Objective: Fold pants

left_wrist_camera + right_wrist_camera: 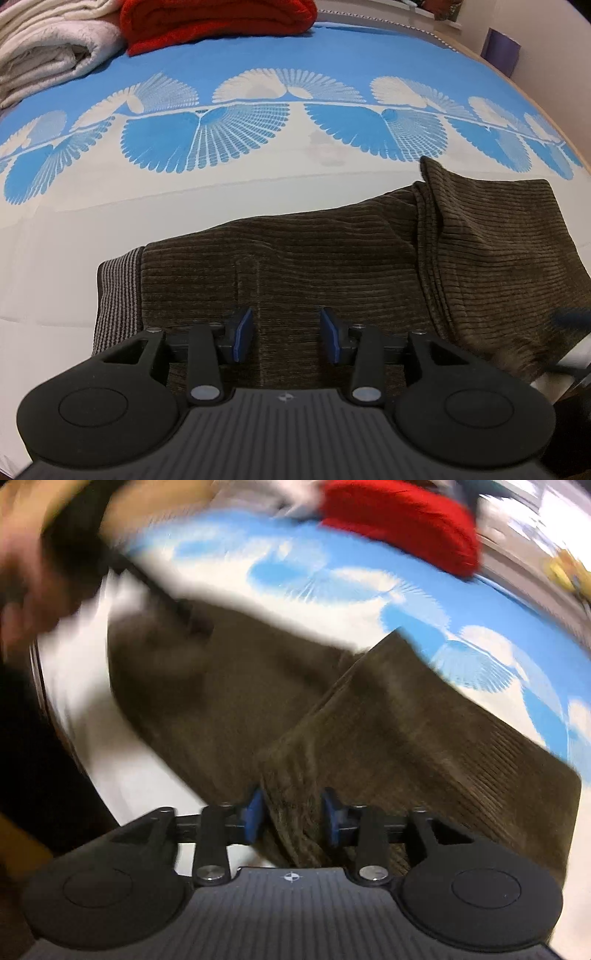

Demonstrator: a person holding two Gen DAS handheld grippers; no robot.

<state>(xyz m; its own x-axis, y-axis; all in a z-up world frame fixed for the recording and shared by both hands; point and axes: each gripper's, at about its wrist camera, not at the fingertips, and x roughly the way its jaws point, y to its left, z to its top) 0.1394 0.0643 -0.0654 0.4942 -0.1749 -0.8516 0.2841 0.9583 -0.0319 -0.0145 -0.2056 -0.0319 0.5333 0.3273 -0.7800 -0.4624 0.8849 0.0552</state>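
Brown corduroy pants (332,266) lie on the blue and white bed cover, with a grey striped waistband (118,295) at the left and a leg part folded over at the right (491,258). My left gripper (286,334) is open and empty, just above the pants near the waistband end. In the blurred right wrist view the pants (388,731) show a folded edge running between the fingers of my right gripper (291,818). Its jaws stand apart on either side of that fold.
A folded red blanket (218,22) and a cream blanket (48,51) lie at the far side of the bed (258,184). A purple object (500,50) stands by the wall at right. The left hand and gripper (55,554) show blurred at top left of the right wrist view.
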